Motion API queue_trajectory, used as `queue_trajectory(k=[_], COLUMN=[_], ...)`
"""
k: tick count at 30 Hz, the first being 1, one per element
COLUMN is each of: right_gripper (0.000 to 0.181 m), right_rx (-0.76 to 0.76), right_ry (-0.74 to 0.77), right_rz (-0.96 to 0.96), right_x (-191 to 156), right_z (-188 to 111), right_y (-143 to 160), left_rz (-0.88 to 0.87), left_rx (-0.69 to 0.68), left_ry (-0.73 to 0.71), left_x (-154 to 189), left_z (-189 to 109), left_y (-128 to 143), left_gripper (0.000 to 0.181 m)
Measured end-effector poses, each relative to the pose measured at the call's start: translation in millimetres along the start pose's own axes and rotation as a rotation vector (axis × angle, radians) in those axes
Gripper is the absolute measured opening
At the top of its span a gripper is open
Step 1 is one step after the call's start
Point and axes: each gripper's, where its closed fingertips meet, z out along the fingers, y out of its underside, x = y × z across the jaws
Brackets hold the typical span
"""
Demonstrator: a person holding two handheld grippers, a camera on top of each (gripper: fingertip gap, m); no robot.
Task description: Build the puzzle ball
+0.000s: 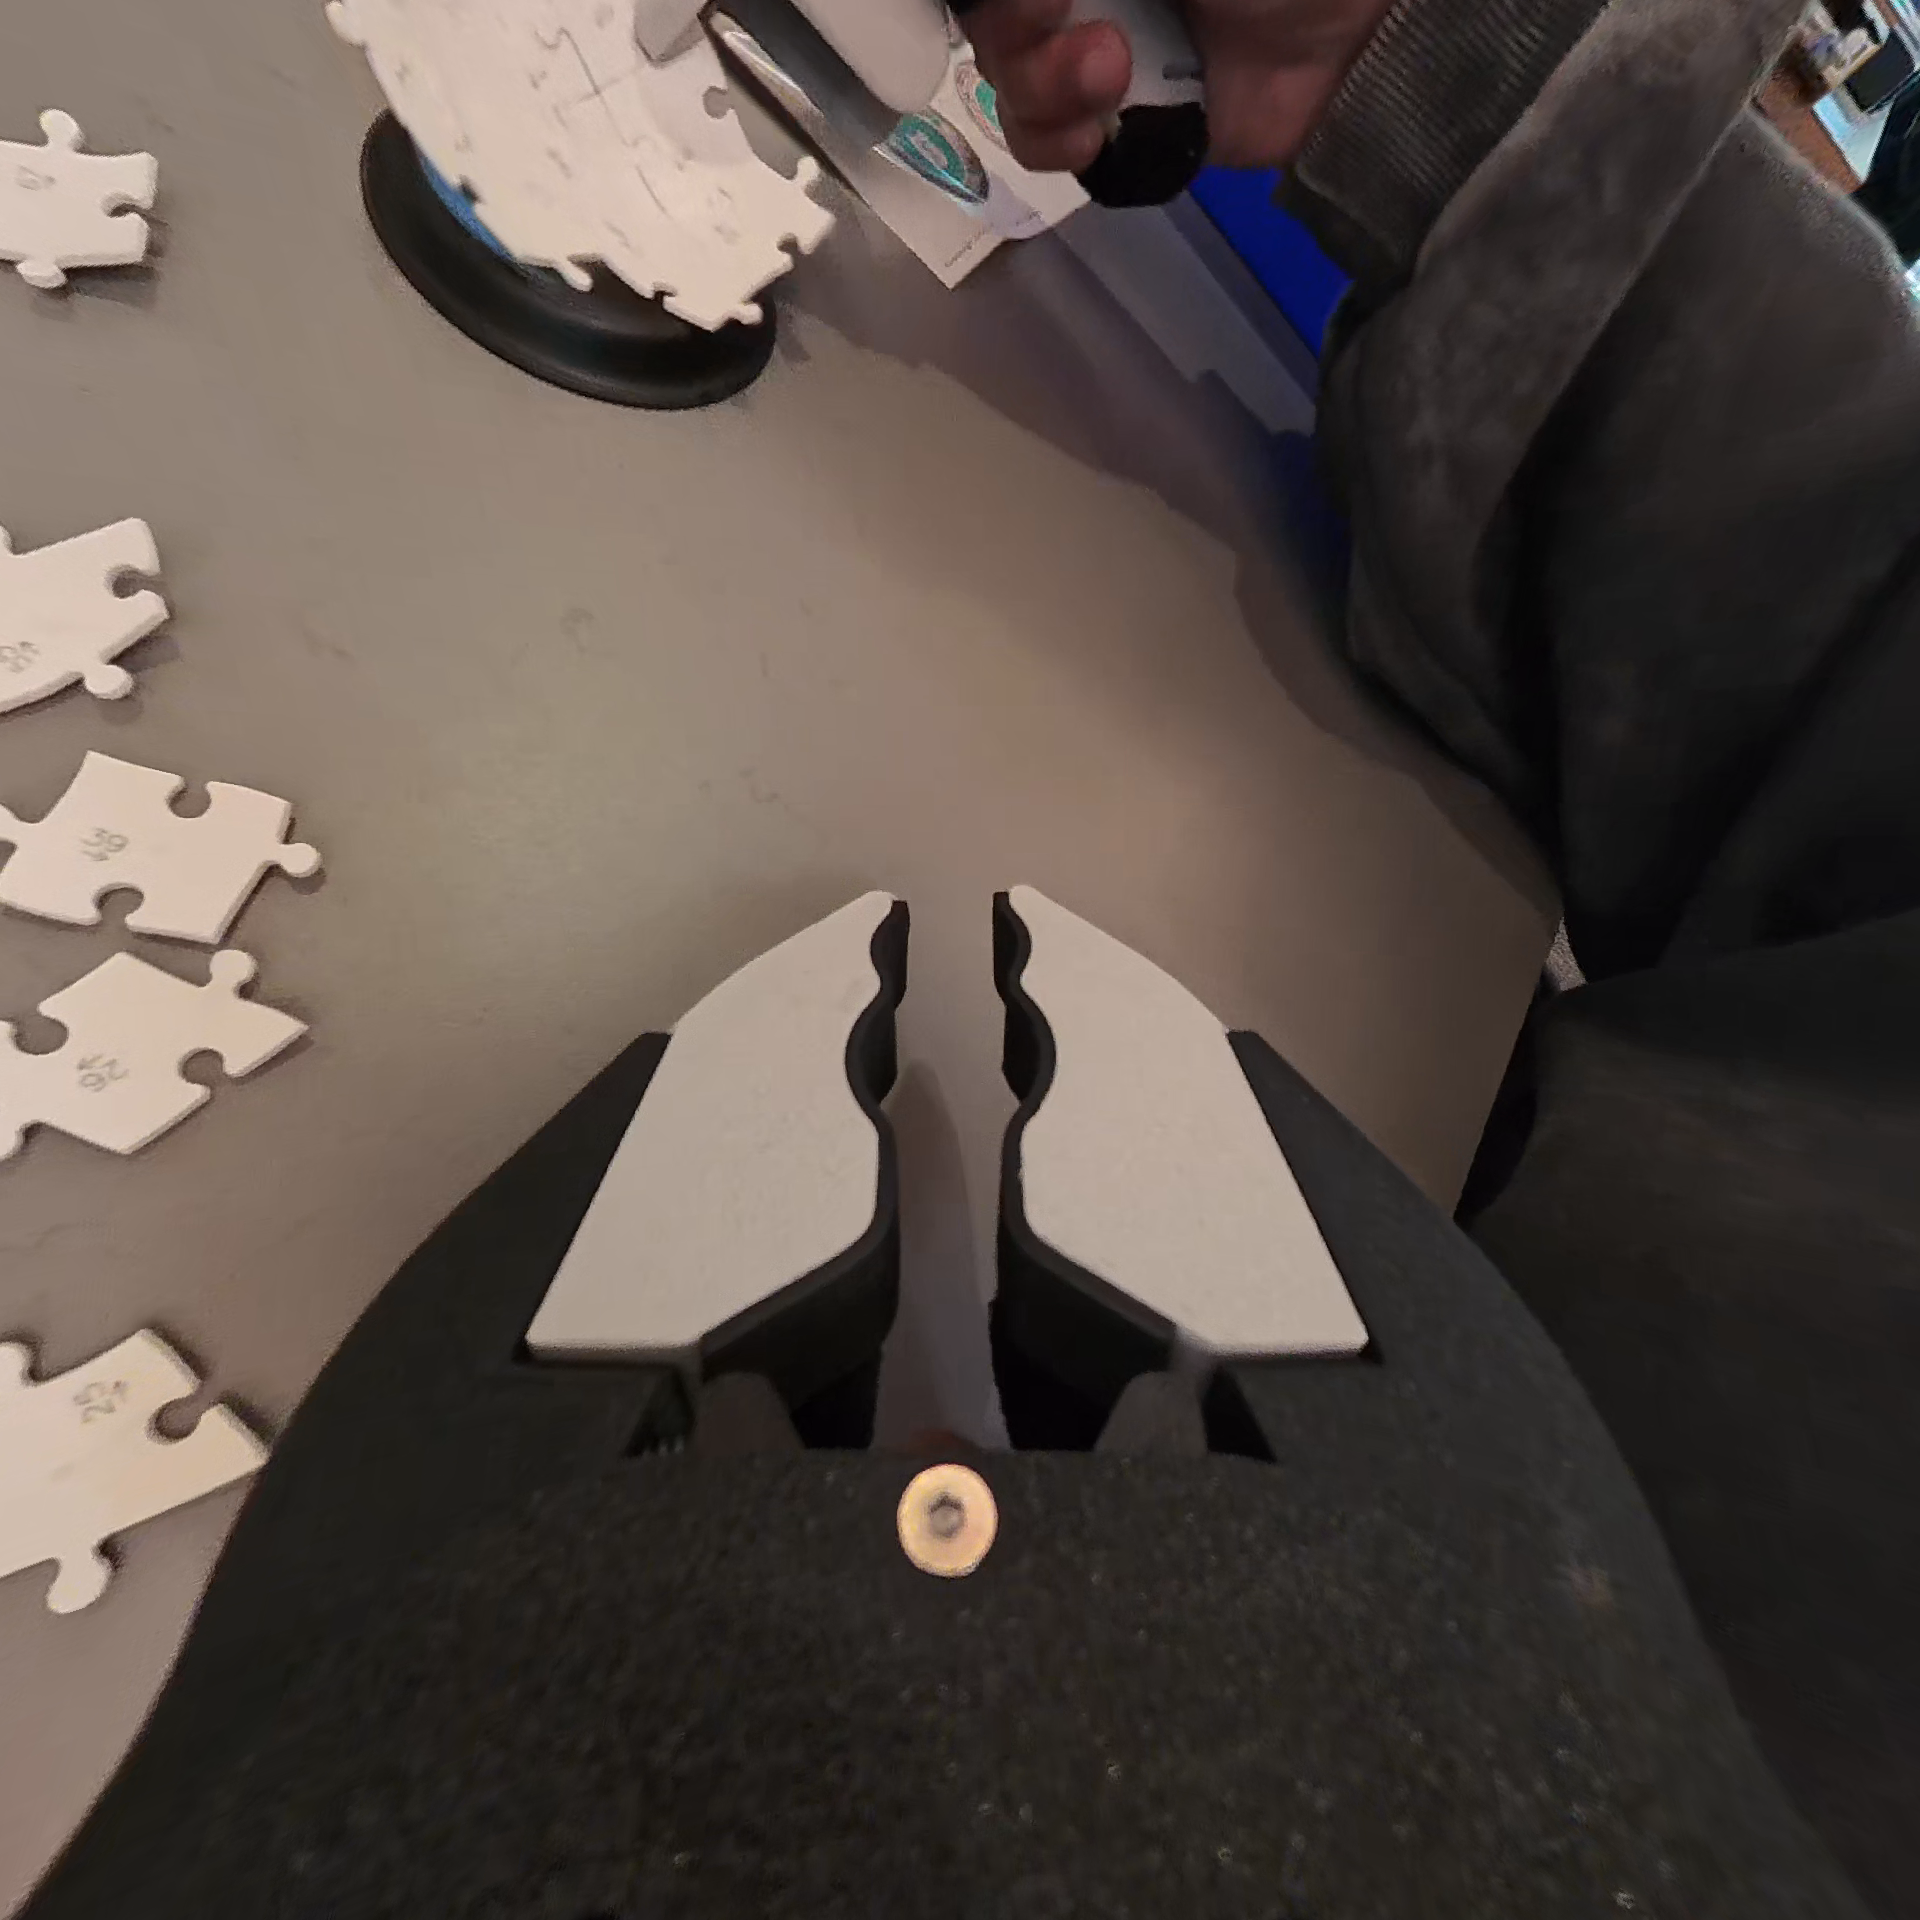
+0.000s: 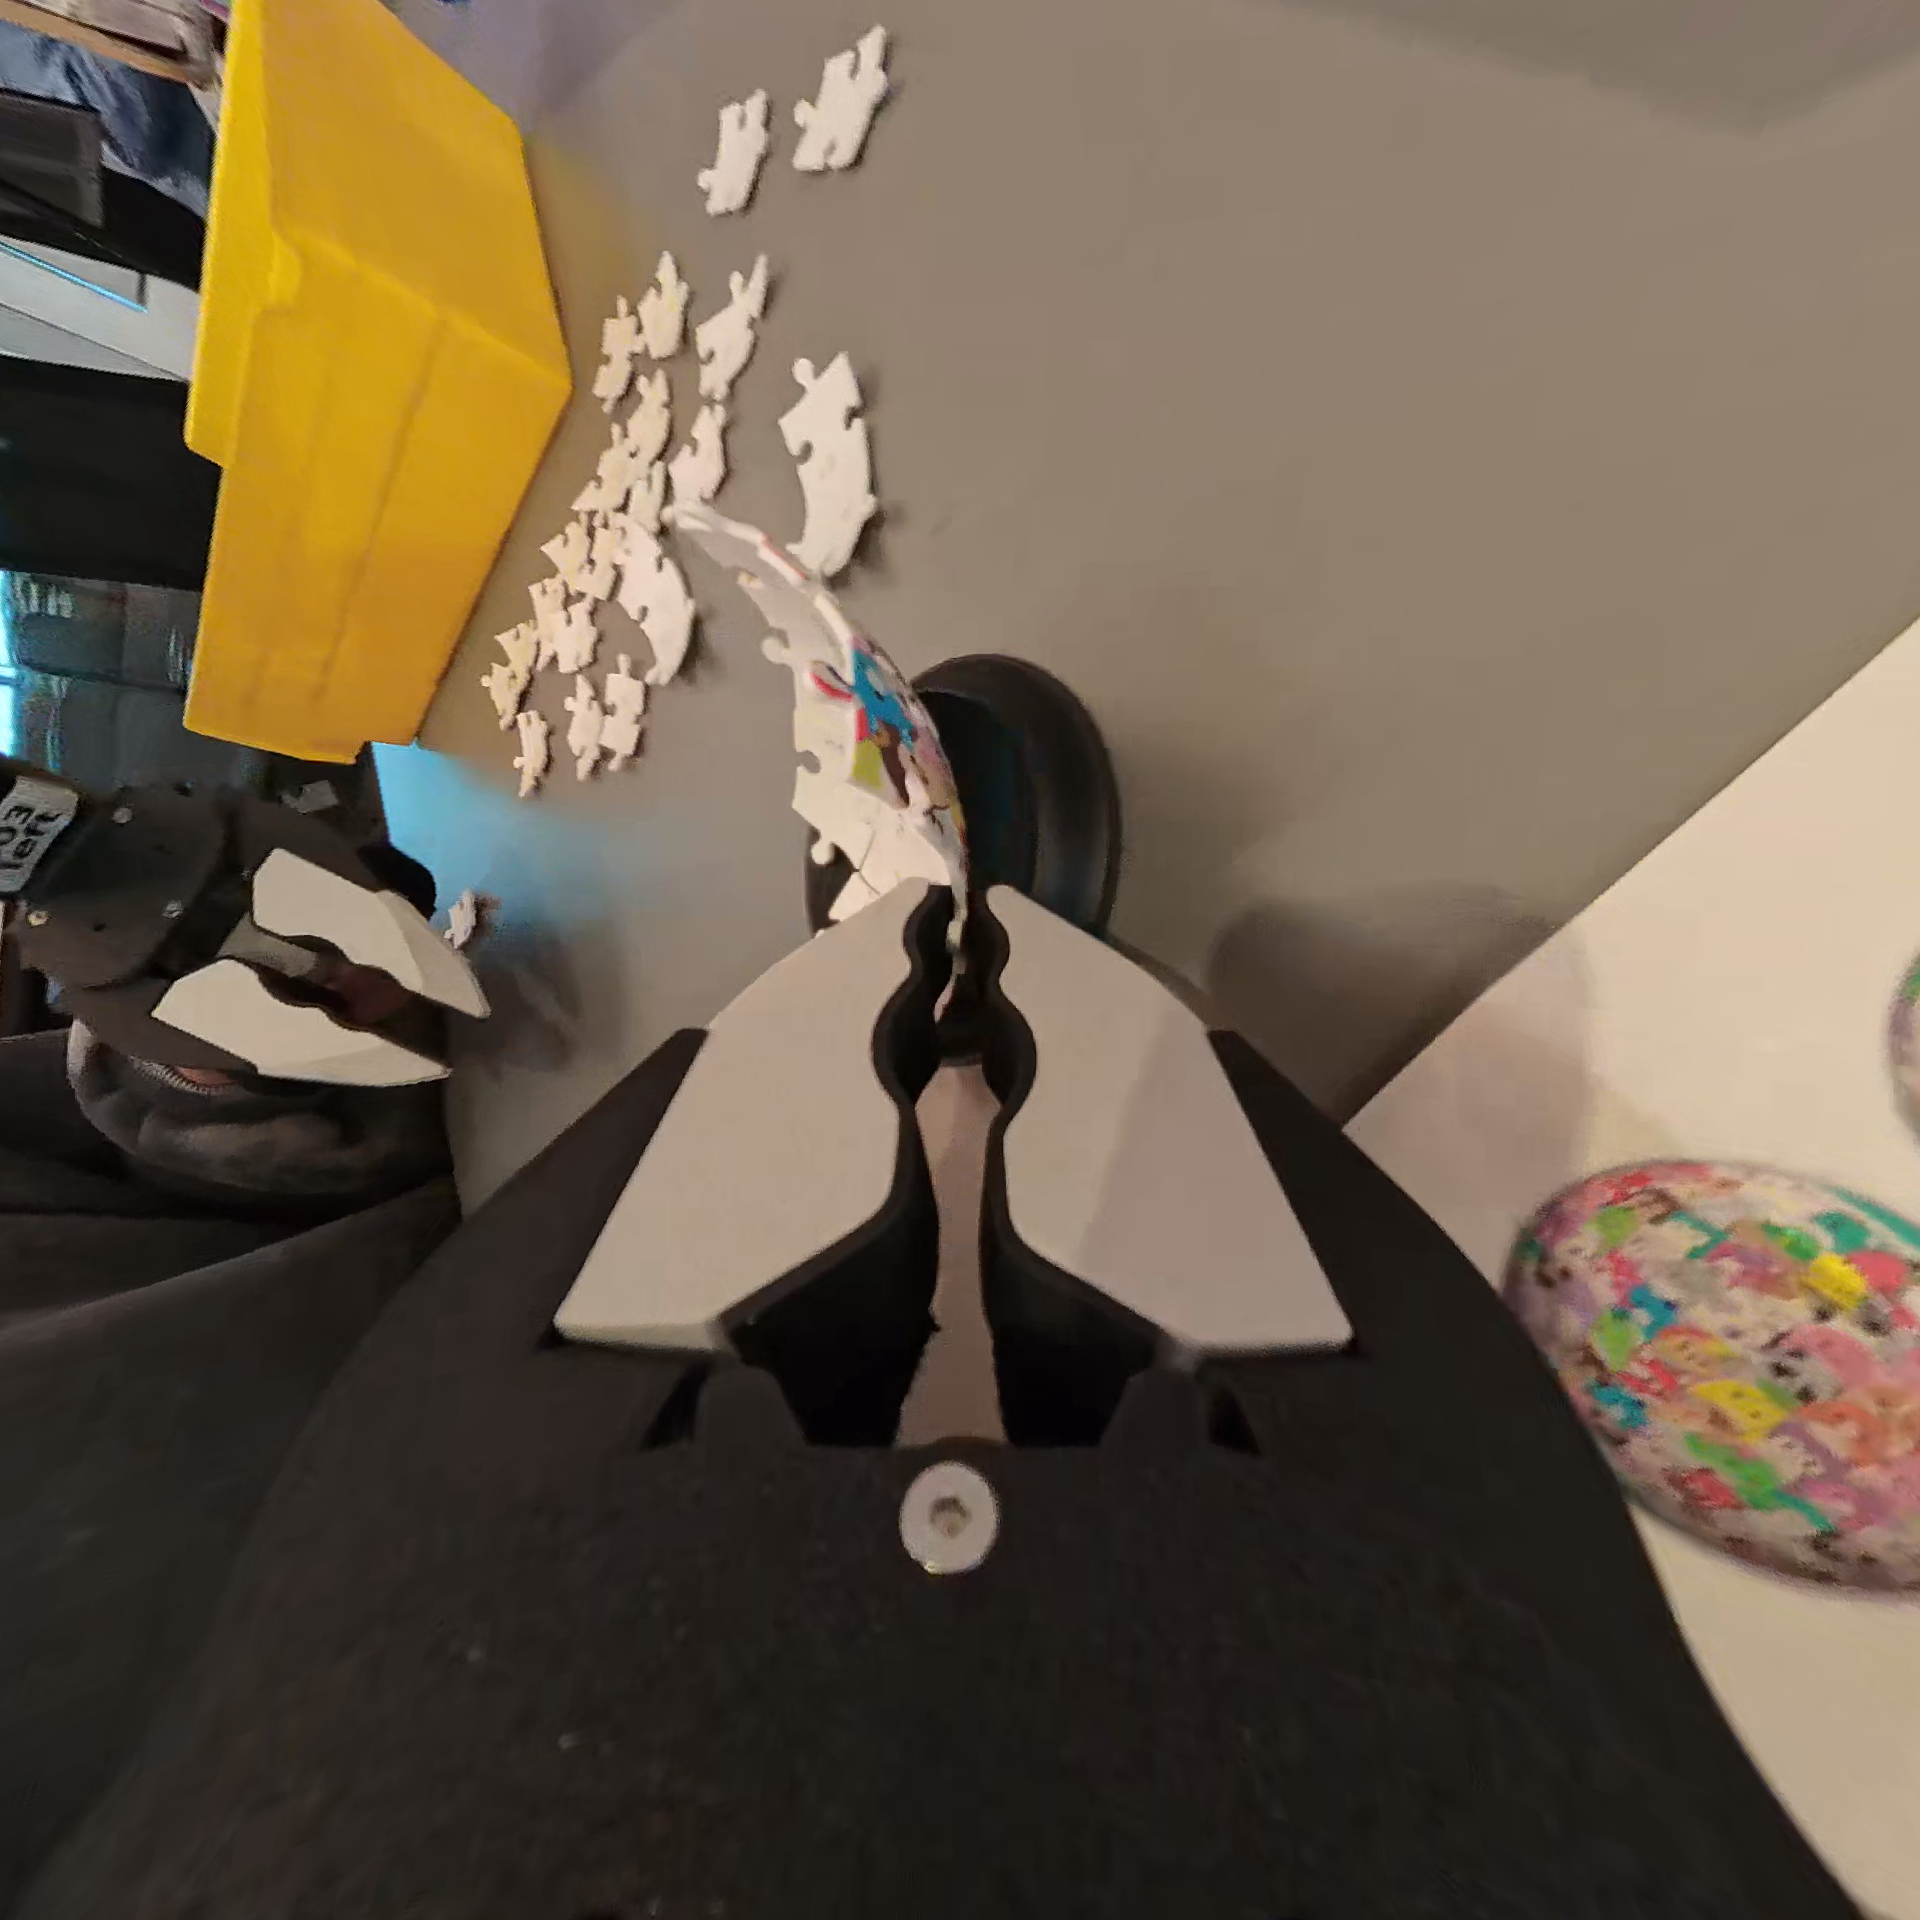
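Right claw (image 2: 951, 925) pinches the edge of the half-built puzzle shell (image 2: 883, 748) on its black stand (image 2: 1049, 769). Left claw (image 1: 948, 909) slightly open, empty. Shell looks light, thin, apt to pop apart; grip rims gently.

A hobby or work table indoors.
Grey tabletop (image 2: 1351, 416), a yellow bin (image 2: 364, 395) far left of the claw, cluttered shelving (image 2: 94, 125) behind it.
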Motion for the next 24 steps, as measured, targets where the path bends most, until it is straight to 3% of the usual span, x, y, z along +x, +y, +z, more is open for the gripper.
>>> queue_trajectory(k=[1, 12, 24], right_gripper=[0.003, 0.007, 0.019], right_rx=[-0.012, -0.144, -0.167], right_ry=[0.005, 0.119, 0.175], right_rz=[0.001, -0.104, -0.193], right_x=[3, 11, 11], right_z=[1, 6, 11], right_y=[-2, 0, 1], left_rz=[-0.001, -0.006, 0.002], left_rx=[-0.001, -0.01, -0.012], left_ry=[0.002, 0.008, 0.005], left_x=[0, -1, 0], left_z=[0, 3, 3], left_y=[0, 1, 1], left_gripper=[0.015, 0.015, 0.015])
